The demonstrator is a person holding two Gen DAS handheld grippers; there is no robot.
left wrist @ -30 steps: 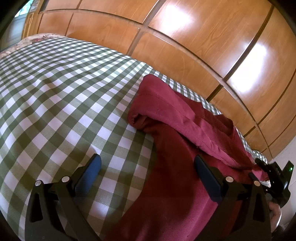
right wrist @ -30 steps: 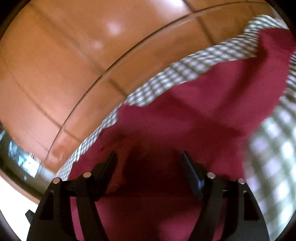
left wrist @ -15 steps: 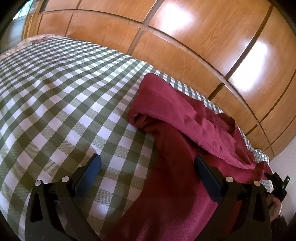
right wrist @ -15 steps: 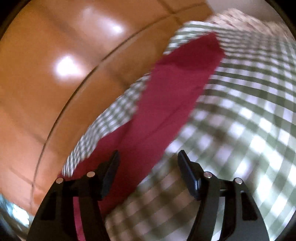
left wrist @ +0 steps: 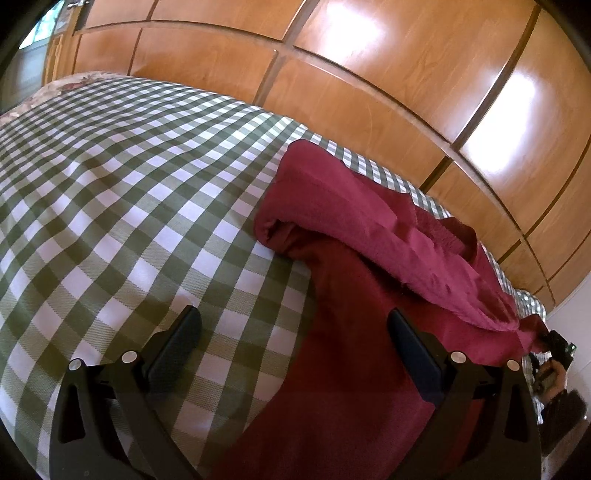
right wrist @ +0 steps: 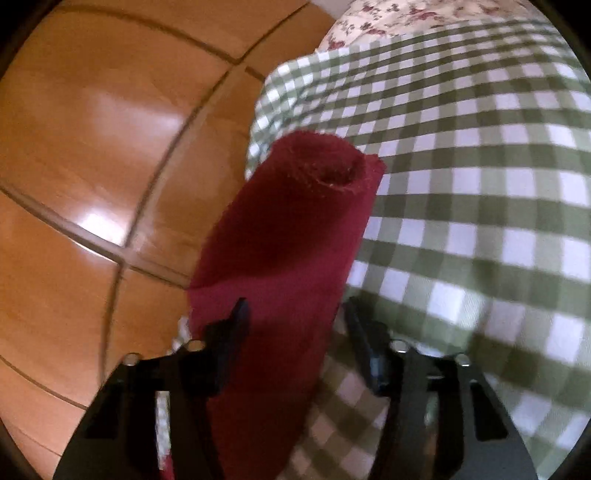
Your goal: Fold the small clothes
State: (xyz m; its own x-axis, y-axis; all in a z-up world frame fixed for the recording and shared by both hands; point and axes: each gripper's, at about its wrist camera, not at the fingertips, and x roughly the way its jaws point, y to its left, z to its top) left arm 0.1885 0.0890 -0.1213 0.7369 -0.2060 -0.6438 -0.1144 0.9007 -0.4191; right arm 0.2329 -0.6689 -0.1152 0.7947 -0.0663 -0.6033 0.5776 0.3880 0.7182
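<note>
A dark red garment (left wrist: 373, 280) lies bunched on the green-and-white checked bedspread (left wrist: 122, 206), along its far edge by the wooden panels. My left gripper (left wrist: 295, 332) is open and hovers low over the garment's near part and the sheet, holding nothing. In the right wrist view a long strip of the red garment (right wrist: 291, 236) stretches away from my right gripper (right wrist: 295, 314), with an open cuff at its far end. The cloth runs between the two fingers, which stand apart. The right gripper also shows small at the far right of the left wrist view (left wrist: 557, 347).
Glossy wooden wardrobe panels (left wrist: 369, 74) stand right behind the bed. A floral pillow or quilt (right wrist: 413, 14) lies at the far end of the checked sheet (right wrist: 480, 184). A white wall shows at the right edge.
My right gripper has swung away from the bunched cloth and pulled a strip of the garment out long and straight. The left gripper has stayed in place.
</note>
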